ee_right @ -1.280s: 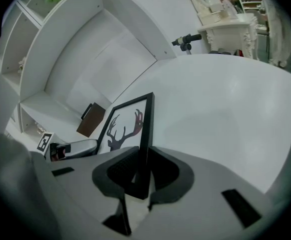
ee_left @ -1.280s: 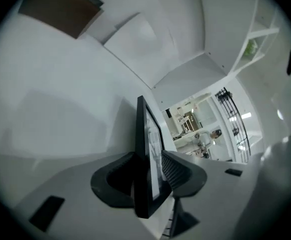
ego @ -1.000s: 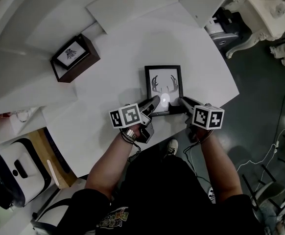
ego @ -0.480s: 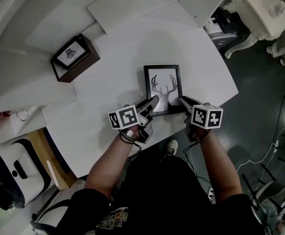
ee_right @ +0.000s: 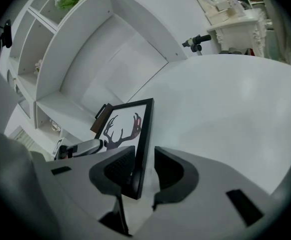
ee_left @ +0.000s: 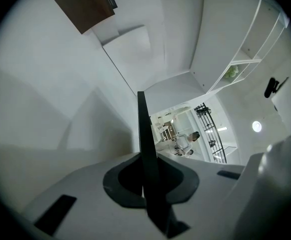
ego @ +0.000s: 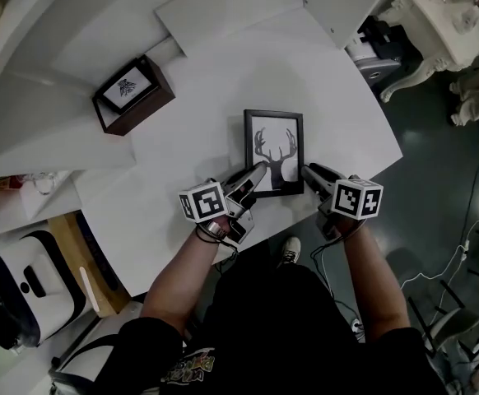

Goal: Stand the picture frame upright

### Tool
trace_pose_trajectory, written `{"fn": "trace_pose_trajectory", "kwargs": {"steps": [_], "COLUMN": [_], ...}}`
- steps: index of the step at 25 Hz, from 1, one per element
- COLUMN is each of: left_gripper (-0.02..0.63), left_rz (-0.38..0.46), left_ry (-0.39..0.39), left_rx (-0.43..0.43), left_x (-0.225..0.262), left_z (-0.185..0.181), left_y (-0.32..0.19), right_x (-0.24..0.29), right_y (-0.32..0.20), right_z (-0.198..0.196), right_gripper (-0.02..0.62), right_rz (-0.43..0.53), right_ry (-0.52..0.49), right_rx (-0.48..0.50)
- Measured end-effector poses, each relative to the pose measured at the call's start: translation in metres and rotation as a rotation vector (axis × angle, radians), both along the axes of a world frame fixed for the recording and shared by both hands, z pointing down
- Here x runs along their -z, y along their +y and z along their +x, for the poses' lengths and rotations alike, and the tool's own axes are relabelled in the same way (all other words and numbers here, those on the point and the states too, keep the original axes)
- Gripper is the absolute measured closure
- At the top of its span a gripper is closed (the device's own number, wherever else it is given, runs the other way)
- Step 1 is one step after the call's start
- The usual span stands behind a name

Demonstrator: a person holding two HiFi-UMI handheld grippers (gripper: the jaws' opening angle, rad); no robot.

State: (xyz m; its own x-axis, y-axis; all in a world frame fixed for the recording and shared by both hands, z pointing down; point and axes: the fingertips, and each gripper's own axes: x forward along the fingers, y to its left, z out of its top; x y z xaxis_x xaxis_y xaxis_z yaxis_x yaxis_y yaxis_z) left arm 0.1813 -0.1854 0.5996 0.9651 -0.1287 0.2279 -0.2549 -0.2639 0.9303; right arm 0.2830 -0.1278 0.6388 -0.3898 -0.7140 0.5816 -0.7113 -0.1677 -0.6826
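The left gripper (ego: 258, 171), jaws just closing, is clamping the left edge of the picture frame (ego: 273, 151). The right gripper (ego: 308, 170), jaws just opening, is straddling that frame's right corner, released.

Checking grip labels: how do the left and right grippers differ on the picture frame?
Left gripper has just been closing and clamps the picture frame by its left edge. Right gripper has just been opening; the frame's right edge stands loose between its jaws. Shared: both sit at the frame's near end.
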Motion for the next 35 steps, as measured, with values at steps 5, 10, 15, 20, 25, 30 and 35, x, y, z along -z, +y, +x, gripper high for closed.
{"fn": "trace_pose_trajectory", "kwargs": {"steps": [5, 10, 15, 20, 25, 30, 35], "left_gripper": [0.575, 0.575, 0.575, 0.575, 0.574, 0.572, 0.566], "left_rz": [0.034, 0.074, 0.102, 0.122, 0.200, 0.287, 0.371], "left_ry": [0.057, 0.144, 0.187, 0.230, 0.210, 0.149, 0.104], "left_rx": [0.012, 0.000, -0.013, -0.017, -0.052, -0.080, -0.093], "left_x": [0.016, 0.041, 0.057, 0.073, 0.089, 0.100, 0.114], "left_z": [-0.009, -0.016, -0.024, -0.032, -0.040, -0.046, -0.054], "left_y": [0.002, 0.014, 0.025, 0.036, 0.054, 0.073, 0.092], "right_x": [0.019, 0.041, 0.067, 0.086, 0.105, 0.124, 0.143], "right_y": [-0.004, -0.004, -0.003, 0.002, 0.013, 0.026, 0.041], "right_z": [-0.007, -0.014, -0.028, -0.037, -0.044, -0.050, -0.059], "right_gripper": [0.479, 0.474, 0.474, 0.487, 0.505, 0.509, 0.511], "right_rz": [0.069, 0.137, 0.195, 0.238, 0.295, 0.337, 0.381], "right_ry": [-0.075, -0.150, -0.242, -0.274, -0.258, -0.210, -0.156], "right_rx": [0.002, 0.021, 0.074, 0.139, 0.234, 0.309, 0.378]}}
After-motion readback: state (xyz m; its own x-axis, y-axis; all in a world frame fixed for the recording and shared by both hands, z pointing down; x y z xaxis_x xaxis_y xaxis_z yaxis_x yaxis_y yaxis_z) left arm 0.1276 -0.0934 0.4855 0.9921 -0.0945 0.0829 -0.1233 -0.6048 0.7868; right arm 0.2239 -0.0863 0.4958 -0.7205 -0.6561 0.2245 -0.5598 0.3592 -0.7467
